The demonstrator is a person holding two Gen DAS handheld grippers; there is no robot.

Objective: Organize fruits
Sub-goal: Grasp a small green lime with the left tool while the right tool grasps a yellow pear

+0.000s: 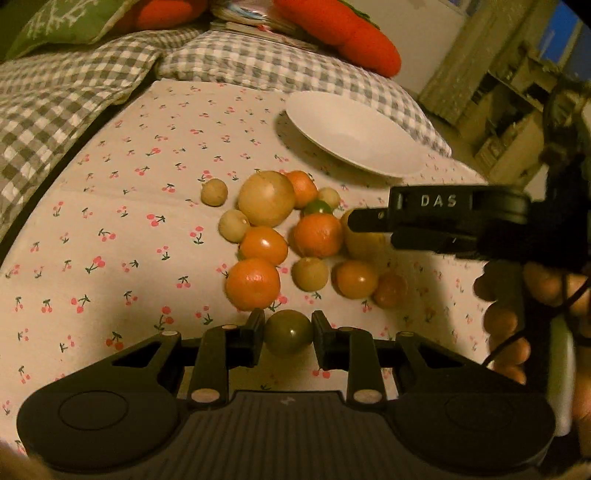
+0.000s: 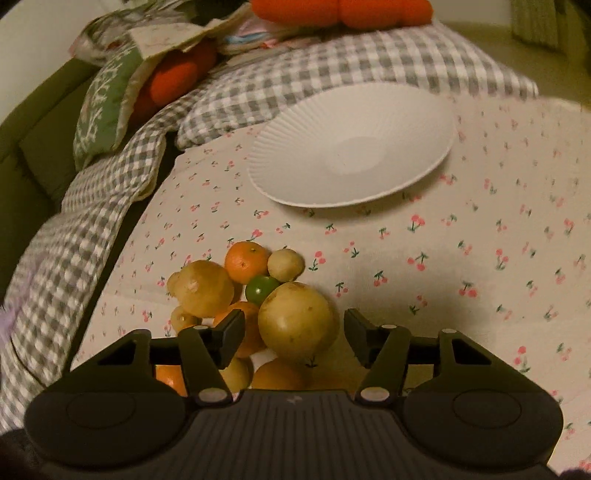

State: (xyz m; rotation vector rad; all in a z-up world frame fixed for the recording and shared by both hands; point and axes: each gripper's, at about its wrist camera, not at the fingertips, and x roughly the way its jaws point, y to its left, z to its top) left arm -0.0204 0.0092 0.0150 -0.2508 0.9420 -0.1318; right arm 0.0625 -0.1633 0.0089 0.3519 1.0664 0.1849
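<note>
My left gripper (image 1: 288, 330) is shut on a dark green round fruit (image 1: 288, 331), held just above the cherry-print cloth at the near edge of a fruit pile. The pile holds oranges (image 1: 253, 283), small pale fruits (image 1: 309, 272) and a large yellow fruit (image 1: 266, 198). My right gripper (image 2: 294, 325) is open, its jaws straddling a large yellow fruit (image 2: 298, 321) without touching it. That gripper also shows from the side in the left wrist view (image 1: 373, 221). A small green lime (image 2: 261, 289) and an orange (image 2: 246, 261) lie behind. The white ribbed plate (image 2: 351, 147) is empty.
The plate (image 1: 354, 134) sits beyond the pile on the cherry-print cloth (image 2: 480, 258). Grey checked pillows (image 1: 258, 59), a green cushion (image 2: 107, 96) and orange plush carrots (image 1: 354, 33) lie behind. A hand holds the right gripper at the right in the left wrist view.
</note>
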